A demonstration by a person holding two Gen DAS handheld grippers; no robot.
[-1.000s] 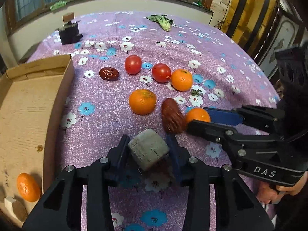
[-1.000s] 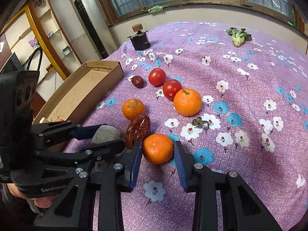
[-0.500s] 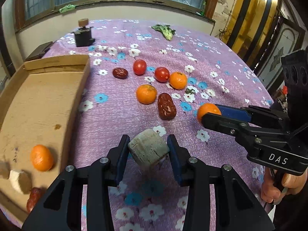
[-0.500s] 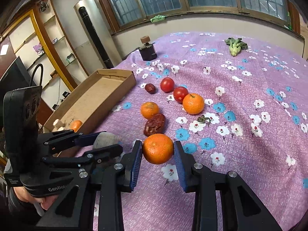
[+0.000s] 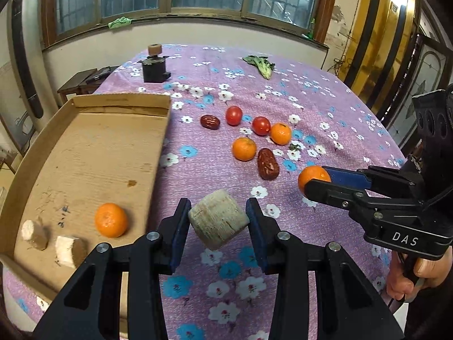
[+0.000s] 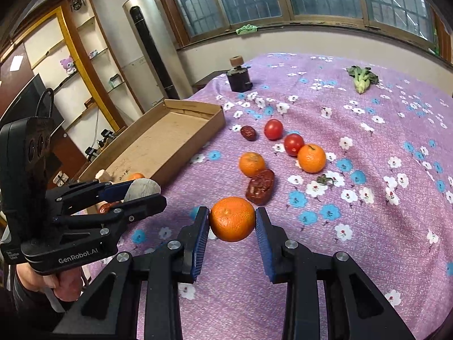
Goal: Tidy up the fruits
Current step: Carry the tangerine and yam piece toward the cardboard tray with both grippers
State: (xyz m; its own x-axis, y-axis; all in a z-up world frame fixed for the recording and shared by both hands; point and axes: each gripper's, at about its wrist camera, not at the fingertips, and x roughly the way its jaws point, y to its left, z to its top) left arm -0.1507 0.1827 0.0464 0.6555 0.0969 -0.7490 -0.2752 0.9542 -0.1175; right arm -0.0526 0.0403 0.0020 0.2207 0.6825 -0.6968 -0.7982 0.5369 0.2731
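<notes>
My left gripper (image 5: 217,221) is shut on a pale grey-white chunk (image 5: 218,222) and holds it above the cloth, just right of the cardboard box (image 5: 85,155). My right gripper (image 6: 232,223) is shut on an orange (image 6: 232,218), lifted above the table; it also shows in the left wrist view (image 5: 311,177). The box holds one orange (image 5: 110,220) and two pale chunks (image 5: 69,250). On the cloth lie two oranges (image 5: 244,148), two tomatoes (image 5: 234,115), a large red date (image 5: 267,163) and a small one (image 5: 210,121).
The table has a purple flowered cloth (image 5: 311,107). A dark block with a cork on top (image 5: 154,66) and a green leafy vegetable (image 5: 262,63) lie at the far end. A tall air conditioner (image 6: 150,45) and shelves stand beyond the table's left side.
Both grippers have risen and pulled back from the fruit cluster, each carrying its load. The left one has shifted toward the box, so more of the box's inside shows.
</notes>
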